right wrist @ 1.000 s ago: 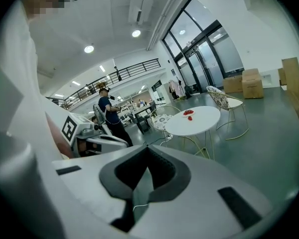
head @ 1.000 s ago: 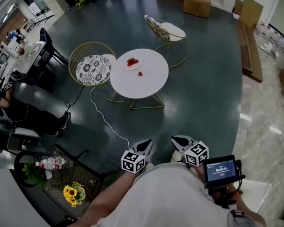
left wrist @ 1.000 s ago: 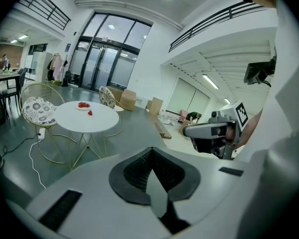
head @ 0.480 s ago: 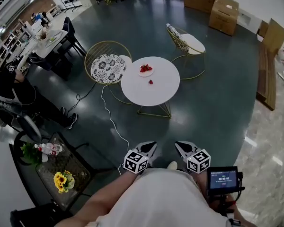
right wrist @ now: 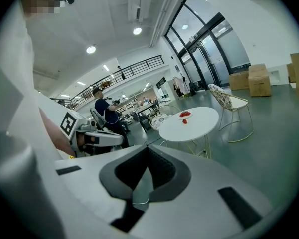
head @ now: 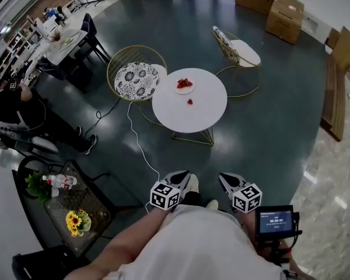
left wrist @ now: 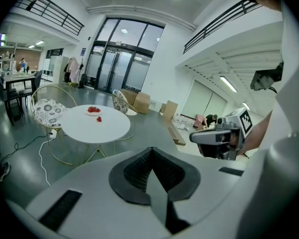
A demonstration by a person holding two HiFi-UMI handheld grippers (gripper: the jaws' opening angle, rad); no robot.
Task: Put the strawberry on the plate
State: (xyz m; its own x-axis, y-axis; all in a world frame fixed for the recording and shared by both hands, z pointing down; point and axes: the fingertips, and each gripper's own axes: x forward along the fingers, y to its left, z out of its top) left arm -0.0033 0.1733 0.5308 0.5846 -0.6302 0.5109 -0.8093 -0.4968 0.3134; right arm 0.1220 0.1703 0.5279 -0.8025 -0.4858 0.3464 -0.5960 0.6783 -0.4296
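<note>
— So where does the strawberry (head: 190, 101) lie?

— Alone on the round white bench (head: 205, 114), just beside the plate (head: 185, 87) but not on it. The plate carries a small heap of red berries (head: 184, 83) and stands near the bench's far edge, towards the wire chair (head: 135, 80) with the patterned cushion.

— And the left tool?

— The left tool (head: 181, 178) hangs low in front of the person's body, well apart from the bench and pointing towards it. In the left gripper view the two dark pads are pressed together with nothing between them.

— Does the right tool differ?

— Hardly. The right tool (head: 226, 180) sits level with the left one, just beside it, and aims the same way. Its pads also meet at the tip, and it grips nothing. Each tool's view shows the bench with the plate and the lone berry far ahead.

— What surrounds the bench?

— A white cable (head: 137, 142) runs over the dark floor between the bench and the person's feet. A second chair (head: 240, 52) stands beyond the bench, and cardboard boxes (head: 283, 11) sit near the far wall. A small screen (head: 274, 220) is mounted by the person's right hand. At the lower left, a low glass side table (head: 84, 206) bears sunflowers (head: 81, 235) and a bottle (head: 61, 181).
</note>
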